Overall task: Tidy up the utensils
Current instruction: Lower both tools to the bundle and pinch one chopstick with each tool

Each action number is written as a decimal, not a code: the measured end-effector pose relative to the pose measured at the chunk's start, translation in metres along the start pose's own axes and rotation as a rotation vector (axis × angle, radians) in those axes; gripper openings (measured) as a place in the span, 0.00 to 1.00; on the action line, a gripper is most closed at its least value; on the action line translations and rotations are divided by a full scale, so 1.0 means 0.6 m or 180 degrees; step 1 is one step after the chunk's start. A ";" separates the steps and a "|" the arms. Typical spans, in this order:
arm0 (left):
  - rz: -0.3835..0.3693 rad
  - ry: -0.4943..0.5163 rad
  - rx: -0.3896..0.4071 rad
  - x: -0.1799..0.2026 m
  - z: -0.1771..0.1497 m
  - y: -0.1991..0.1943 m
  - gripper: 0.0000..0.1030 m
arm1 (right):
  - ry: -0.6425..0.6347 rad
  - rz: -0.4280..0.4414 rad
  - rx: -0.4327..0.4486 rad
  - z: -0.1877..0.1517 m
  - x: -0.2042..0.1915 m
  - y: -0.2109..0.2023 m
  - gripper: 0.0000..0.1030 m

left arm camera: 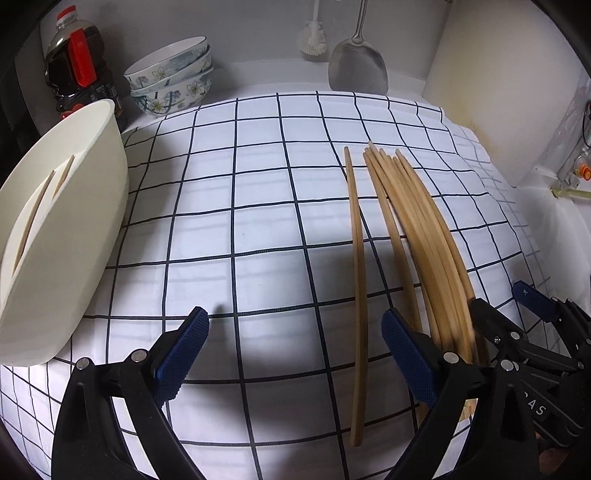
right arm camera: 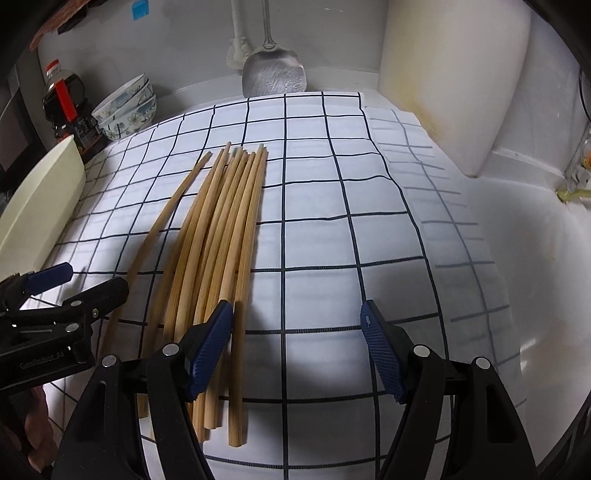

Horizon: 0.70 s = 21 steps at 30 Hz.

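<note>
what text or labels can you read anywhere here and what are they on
"GenRobot.AI" (roughly; blurred) on the body of the left hand-held gripper, in the right wrist view.
"AS", end of a cut-off word, on the body of the right hand-held gripper, in the left wrist view.
The label on the dark sauce bottle is too small and blurred to read.
No other text is visible.

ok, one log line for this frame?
left tool: open, empty | right tool: open, empty | chopsticks: loose on checked cloth | cream holder: two chopsticks inside

A white counter (right arm camera: 517, 258) under checked cloth (left arm camera: 258, 221) meets grey wall (left arm camera: 258, 33).
</note>
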<state>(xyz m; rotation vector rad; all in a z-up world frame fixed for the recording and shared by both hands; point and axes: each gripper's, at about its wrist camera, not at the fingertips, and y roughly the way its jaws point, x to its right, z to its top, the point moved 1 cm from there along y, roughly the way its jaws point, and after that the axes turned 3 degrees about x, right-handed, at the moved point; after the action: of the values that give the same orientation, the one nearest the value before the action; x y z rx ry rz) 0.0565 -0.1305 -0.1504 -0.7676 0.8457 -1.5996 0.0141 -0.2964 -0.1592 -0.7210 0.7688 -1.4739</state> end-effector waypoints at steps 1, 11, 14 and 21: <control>0.0010 0.0005 -0.0005 0.001 0.000 0.003 0.90 | -0.0033 -0.0020 -0.0007 0.001 -0.002 0.002 0.66; 0.0120 0.0067 -0.0001 0.005 0.011 0.023 0.90 | -0.0116 -0.0047 0.0047 0.011 -0.004 0.012 0.66; 0.0119 0.0088 0.0017 0.007 0.020 0.028 0.90 | -0.0141 -0.0043 0.0062 0.016 -0.005 0.016 0.66; 0.0060 0.0179 0.0090 0.020 0.040 0.031 0.59 | -0.0244 0.0004 0.0104 0.033 -0.017 0.028 0.52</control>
<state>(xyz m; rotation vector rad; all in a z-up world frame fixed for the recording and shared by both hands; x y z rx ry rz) 0.0843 -0.1479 -0.1530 -0.6954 0.8665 -1.6196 0.0404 -0.2875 -0.1612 -0.7477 0.6851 -1.4464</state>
